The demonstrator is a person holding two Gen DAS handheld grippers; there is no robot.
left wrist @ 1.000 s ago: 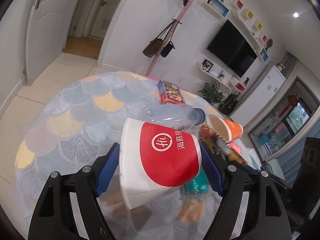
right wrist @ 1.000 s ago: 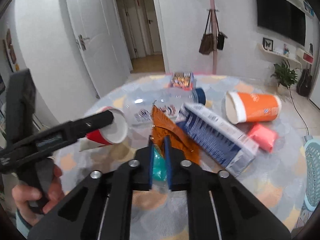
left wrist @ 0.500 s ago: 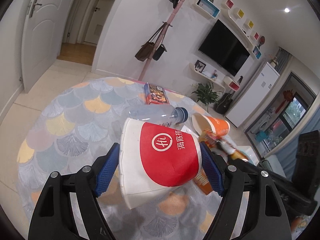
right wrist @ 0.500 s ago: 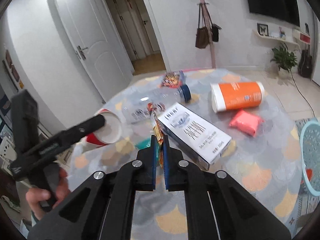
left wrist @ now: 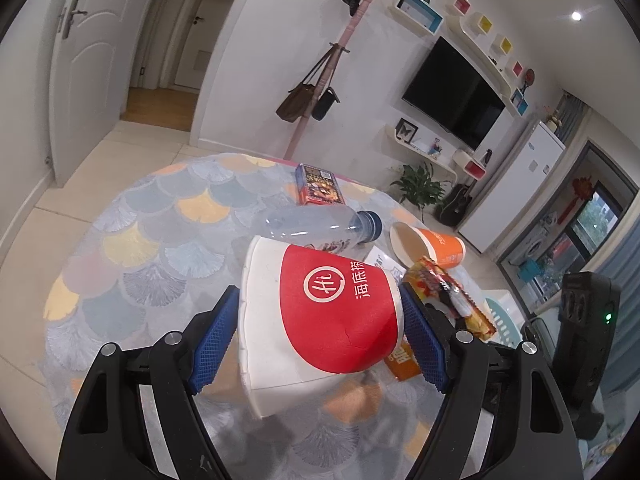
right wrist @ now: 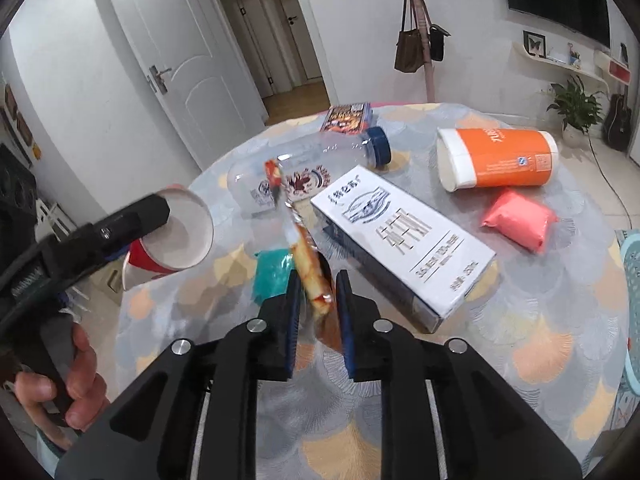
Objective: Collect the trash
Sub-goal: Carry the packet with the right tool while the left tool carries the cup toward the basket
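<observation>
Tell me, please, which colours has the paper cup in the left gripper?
The paper cup is white with a large red patch bearing white characters; the left wrist view shows it best.

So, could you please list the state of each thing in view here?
Left gripper: shut on the paper cup, held on its side.
Right gripper: jaws just opening, snack wrapper loose between them.
Clear bottle: capped, lying down.
Orange cup: tipped over.
White carton: lying flat.
Pink packet: on the table.

We see even indoor light, one round ceiling spotlight (left wrist: pixel 576 15) glaring. Fisheye bends the white door (right wrist: pixel 172 60); corners go black. The orange crinkled snack wrapper (right wrist: pixel 304 256) is motion-blurred.
</observation>
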